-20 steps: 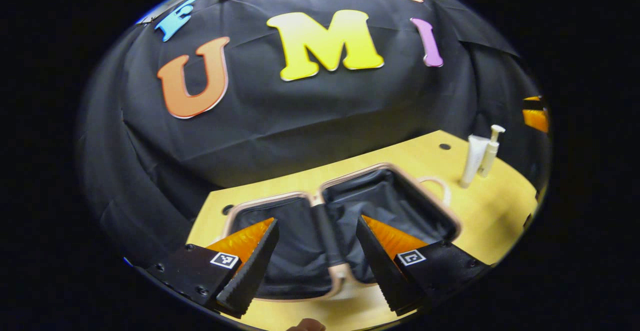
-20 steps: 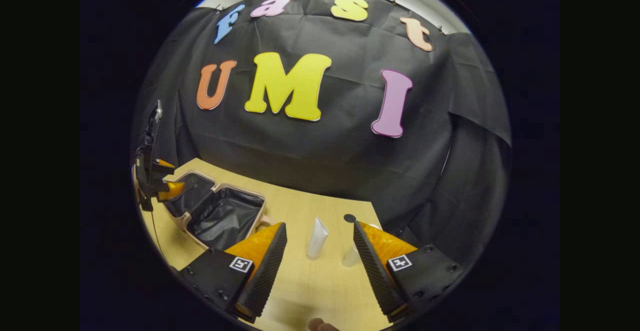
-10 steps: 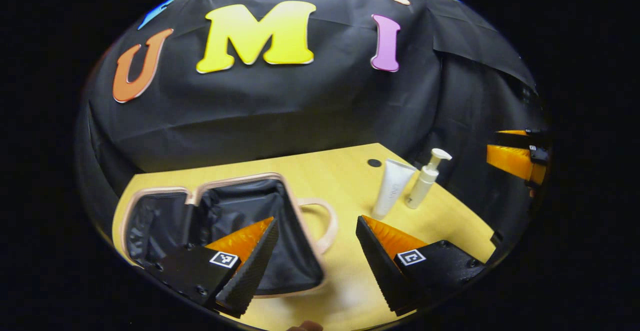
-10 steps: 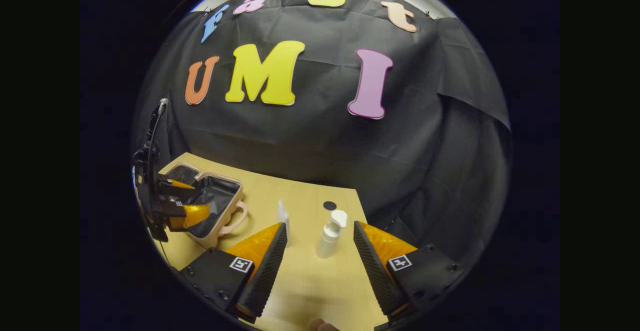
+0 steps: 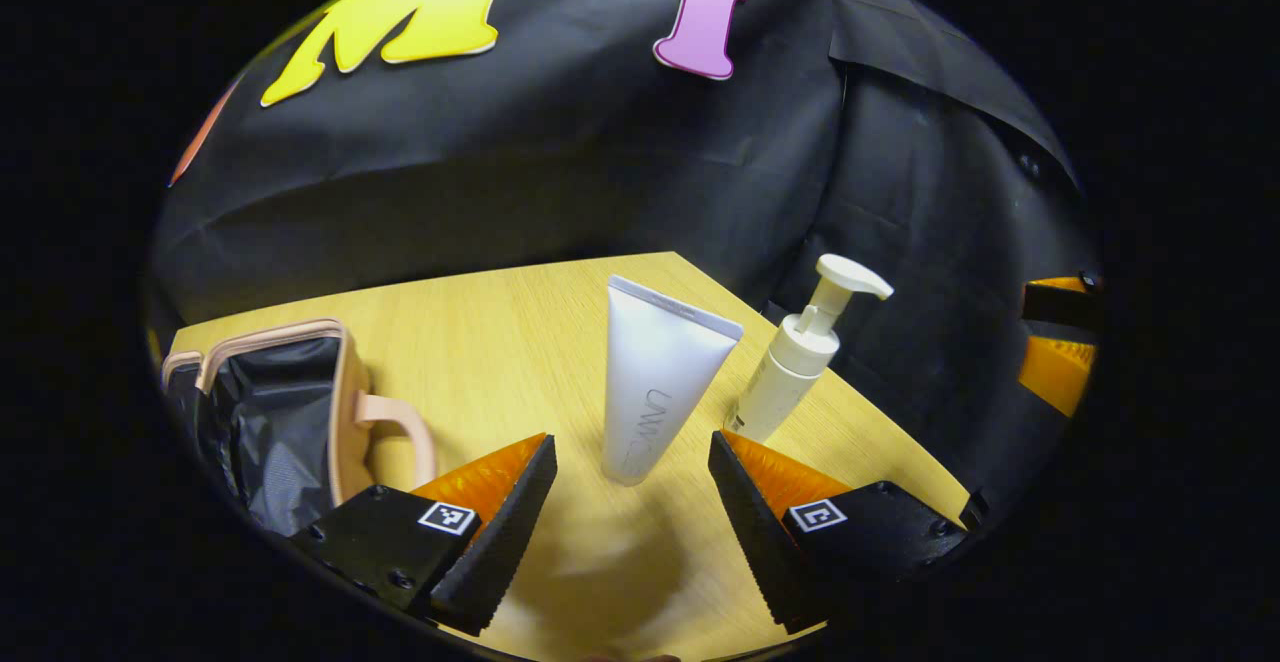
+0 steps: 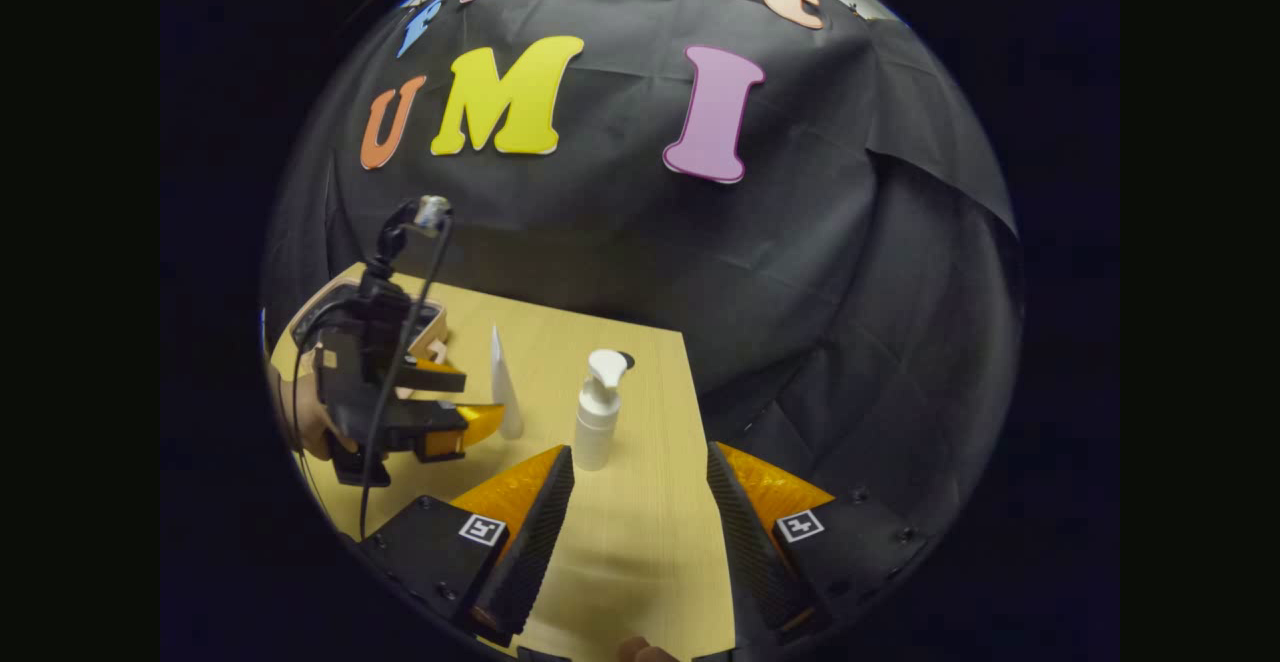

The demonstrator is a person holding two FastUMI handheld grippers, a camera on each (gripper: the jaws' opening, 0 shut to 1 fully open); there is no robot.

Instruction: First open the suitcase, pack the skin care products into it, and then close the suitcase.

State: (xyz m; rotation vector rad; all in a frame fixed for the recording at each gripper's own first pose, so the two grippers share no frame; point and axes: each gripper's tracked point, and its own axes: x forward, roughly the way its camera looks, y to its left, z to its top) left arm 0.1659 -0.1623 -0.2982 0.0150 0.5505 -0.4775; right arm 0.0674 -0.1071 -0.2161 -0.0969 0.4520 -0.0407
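Observation:
The pink suitcase (image 5: 280, 412) lies open on the table at the left of the left gripper view, its black lining showing. A white tube (image 5: 655, 382) stands on its cap just ahead of my open left gripper (image 5: 630, 532), roughly in line with the gap between the fingers. A white pump bottle (image 5: 800, 362) stands upright right beside the tube. In the right gripper view the pump bottle (image 6: 598, 412) stands just ahead of my open right gripper (image 6: 635, 532), the tube (image 6: 505, 392) is left of it, and the left gripper (image 6: 480, 397) reaches toward the tube.
The wooden table (image 6: 650, 542) ends close behind the bottles, with the black booth wall beyond. The suitcase (image 6: 340, 302) is mostly hidden behind the left gripper and the hand holding it. A dark hole (image 6: 626, 358) in the tabletop lies behind the pump bottle.
My left gripper swung right from over the open suitcase to face the tube up close. The right gripper turned toward the pump bottle and drew nearer. Both stayed open.

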